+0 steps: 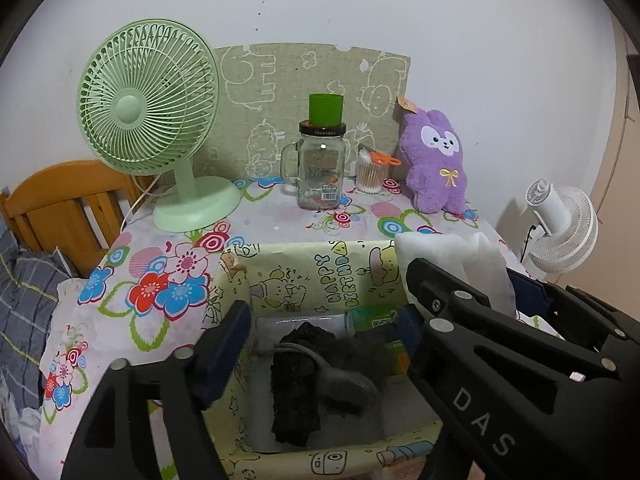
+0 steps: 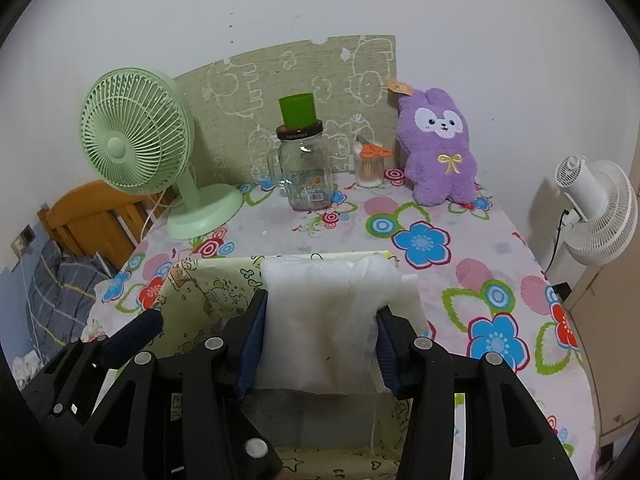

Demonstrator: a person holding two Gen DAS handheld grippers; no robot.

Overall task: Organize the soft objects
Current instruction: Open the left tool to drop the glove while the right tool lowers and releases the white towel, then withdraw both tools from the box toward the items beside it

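The right gripper (image 2: 320, 348) has its blue pads pressed against both sides of a folded white foam sheet (image 2: 324, 320), holding it just above the cartoon-print storage box (image 2: 200, 300) on the flowered tablecloth (image 2: 460, 280). The sheet looks featherlight and squashy; it bulges between the pads, so a grip across the thick folded middle seems wiser than at a floppy edge, which would probably slip or unfold. The left gripper (image 1: 320, 344) hovers over the box with its jaws wide and nothing between them. Below it, inside the box, lies a crumpled dark fabric bundle (image 1: 308, 384), limp enough to pinch anywhere. A purple plush rabbit (image 2: 438, 148) sits by the wall, apart from both.
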